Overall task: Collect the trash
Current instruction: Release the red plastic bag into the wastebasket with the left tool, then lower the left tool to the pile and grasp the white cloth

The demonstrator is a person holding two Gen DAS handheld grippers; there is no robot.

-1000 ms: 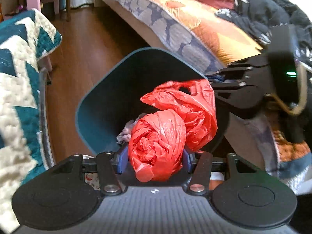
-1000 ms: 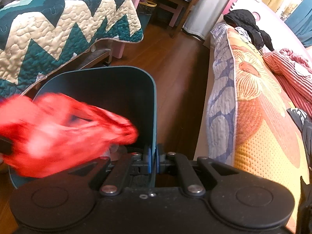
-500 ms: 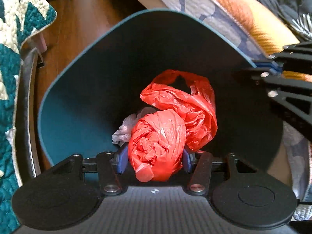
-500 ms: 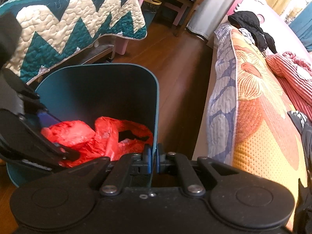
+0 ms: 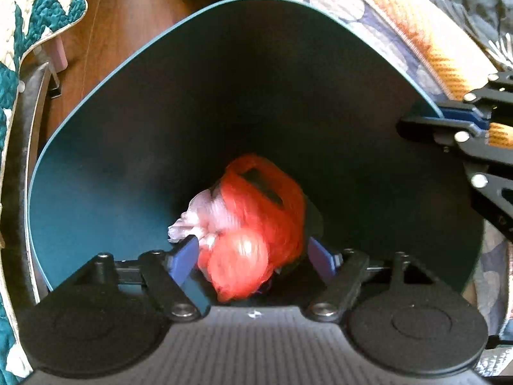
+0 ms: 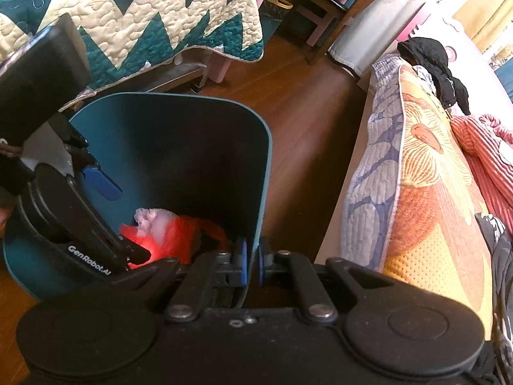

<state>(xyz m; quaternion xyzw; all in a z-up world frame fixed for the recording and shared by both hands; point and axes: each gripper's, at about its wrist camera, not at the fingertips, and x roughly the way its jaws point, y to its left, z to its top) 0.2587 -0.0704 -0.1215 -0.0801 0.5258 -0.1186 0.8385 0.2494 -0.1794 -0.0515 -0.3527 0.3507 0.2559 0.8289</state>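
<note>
Currently mid-drop. Teal bin (image 5: 96, 192) on the wood floor (image 6: 314, 134) between two beds; right gripper (image 6: 251, 258) is clamped on its rim wall, steadying it. Left gripper (image 5: 253, 256) sits inside the mouth, jaws opening, pads clear of the red plastic bag (image 5: 256, 224), which blurs as it falls onto pale crumpled trash (image 5: 198, 215) below. Advice: keep rim pinned, finish opening, lift straight out without snagging the bag handle.
</note>
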